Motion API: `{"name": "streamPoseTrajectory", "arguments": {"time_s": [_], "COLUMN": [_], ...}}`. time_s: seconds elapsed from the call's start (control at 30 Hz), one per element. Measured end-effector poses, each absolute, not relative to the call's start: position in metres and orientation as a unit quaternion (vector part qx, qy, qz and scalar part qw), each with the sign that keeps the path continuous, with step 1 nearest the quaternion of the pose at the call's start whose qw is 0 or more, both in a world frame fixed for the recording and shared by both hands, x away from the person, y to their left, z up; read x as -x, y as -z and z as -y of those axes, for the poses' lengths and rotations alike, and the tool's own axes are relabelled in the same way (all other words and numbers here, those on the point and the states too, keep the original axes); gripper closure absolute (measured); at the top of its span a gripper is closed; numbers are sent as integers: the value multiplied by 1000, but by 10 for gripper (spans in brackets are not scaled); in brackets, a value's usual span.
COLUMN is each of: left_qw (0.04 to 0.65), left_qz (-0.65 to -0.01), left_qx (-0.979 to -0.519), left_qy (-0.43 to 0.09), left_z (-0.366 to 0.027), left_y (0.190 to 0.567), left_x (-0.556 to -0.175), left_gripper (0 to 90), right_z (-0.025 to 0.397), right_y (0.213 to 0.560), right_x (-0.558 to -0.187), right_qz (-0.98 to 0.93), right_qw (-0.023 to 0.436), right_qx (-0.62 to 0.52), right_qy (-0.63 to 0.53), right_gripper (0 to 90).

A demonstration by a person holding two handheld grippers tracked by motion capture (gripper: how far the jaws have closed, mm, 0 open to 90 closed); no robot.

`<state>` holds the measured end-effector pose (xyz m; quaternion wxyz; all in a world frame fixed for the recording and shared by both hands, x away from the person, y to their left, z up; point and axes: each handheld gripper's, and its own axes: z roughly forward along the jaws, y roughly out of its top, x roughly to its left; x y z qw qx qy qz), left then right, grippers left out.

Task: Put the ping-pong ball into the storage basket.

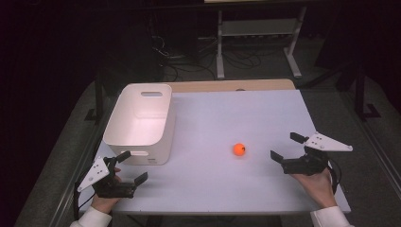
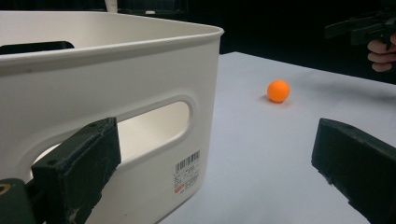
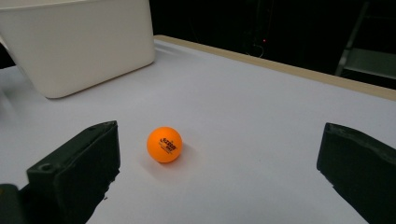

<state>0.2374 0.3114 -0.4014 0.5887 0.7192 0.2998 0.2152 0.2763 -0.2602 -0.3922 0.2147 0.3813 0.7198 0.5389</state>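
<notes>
The orange ball (image 3: pixel 164 144) looks light, hard and prone to roll; grip it across its middle. It sits mid-table, nearer the right edge, with the bin (image 1: pixel 138 124) at the left edge. The left gripper (image 1: pixel 126 167) and right gripper (image 1: pixel 285 146) both gape, holding nothing.

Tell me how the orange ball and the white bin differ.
The orange ball is small and round; the white bin is far larger, boxy and open-topped, with handle slots. The ball is bright orange with dark print; the bin is plain white with a barcode label. The ball lies nearer the right gripper, the bin nearer the left gripper. Both rest on the table, ungripped.
</notes>
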Motion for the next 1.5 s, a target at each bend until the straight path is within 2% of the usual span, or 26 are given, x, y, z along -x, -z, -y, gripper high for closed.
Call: {"name": "streamPoseTrajectory", "arguments": {"time_s": [1.5], "left_qw": [584], "left_qz": [-297], "left_qx": [-725], "left_qy": [-214], "left_z": [-312], "left_y": [401], "left_x": [-236], "left_gripper": [9], "right_z": [236], "right_y": [374], "right_x": [-297], "right_qz": [-769], "right_qw": [183], "right_qx": [-351], "right_qy": [-502], "right_gripper": [0]}}
